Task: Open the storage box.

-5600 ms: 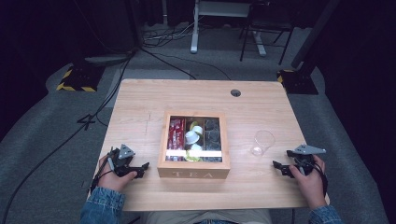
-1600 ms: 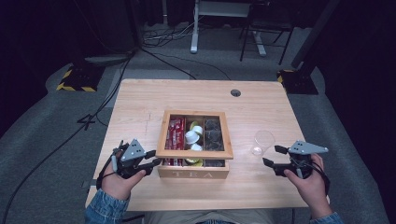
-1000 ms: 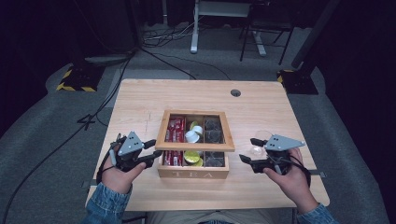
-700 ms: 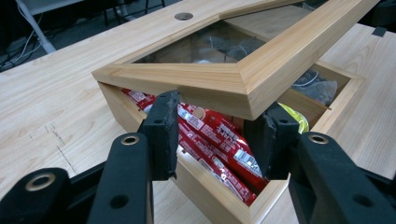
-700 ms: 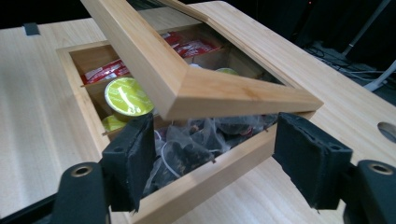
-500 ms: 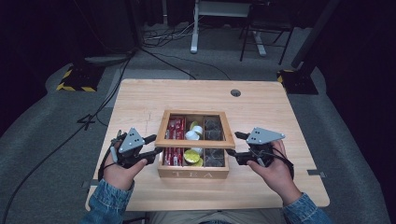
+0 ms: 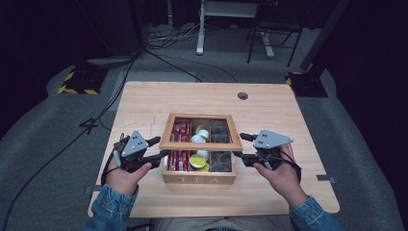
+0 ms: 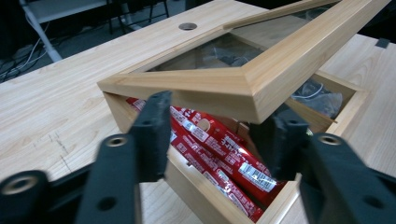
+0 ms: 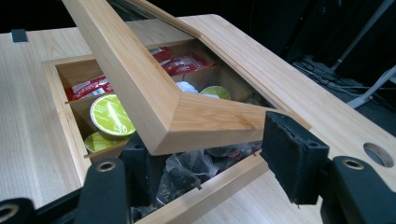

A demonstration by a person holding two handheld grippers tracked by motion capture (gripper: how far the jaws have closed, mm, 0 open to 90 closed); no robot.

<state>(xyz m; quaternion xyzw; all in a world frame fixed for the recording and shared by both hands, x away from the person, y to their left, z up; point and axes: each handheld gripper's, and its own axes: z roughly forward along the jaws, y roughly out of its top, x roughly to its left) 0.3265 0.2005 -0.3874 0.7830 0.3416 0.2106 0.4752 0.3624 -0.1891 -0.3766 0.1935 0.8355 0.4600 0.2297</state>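
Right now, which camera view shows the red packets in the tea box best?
The left gripper view: the red packets lie close, labels visible. The high view shows them small under the lid; the right gripper view shows some behind the lid frame.

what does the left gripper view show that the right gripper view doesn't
The left gripper view alone gives a close look along the red packets lying lengthwise in their compartment, barcodes facing up.

The right gripper view alone shows the yellow-green capsules and the clear bags of dark tea below the lid's corner.

Both show the half-raised wooden lid with its glass pane, the open tea box beneath it, the pale table with its round cable hole, and a corner of the lid between each view's own jaws.
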